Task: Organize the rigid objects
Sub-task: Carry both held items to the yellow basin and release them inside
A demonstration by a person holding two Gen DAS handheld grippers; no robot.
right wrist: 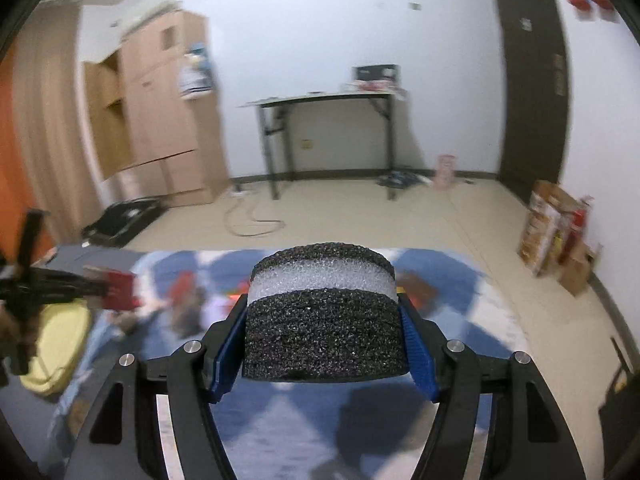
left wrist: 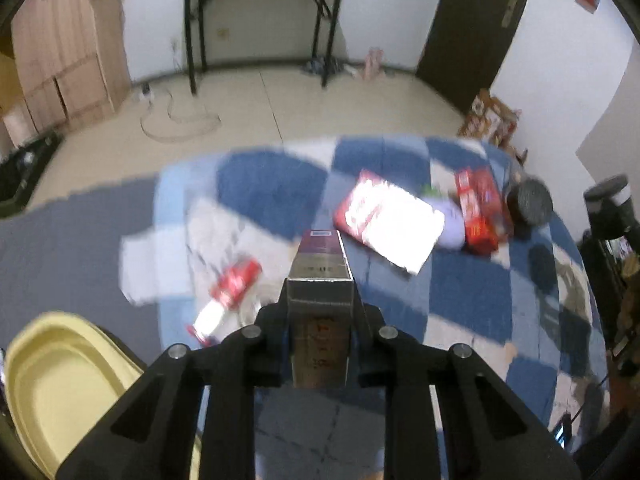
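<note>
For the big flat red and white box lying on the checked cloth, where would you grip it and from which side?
The red and white box lies flat and is broad across its face, so its width likely exceeds the jaws. Come in low from the near corner that points toward the left gripper and pinch across its thin edge.

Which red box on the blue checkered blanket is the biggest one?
The flat red and white box in the middle of the blue checkered blanket. It looks much wider than the narrow red carton beside it and the small red and white pack nearer the yellow tray.
</note>
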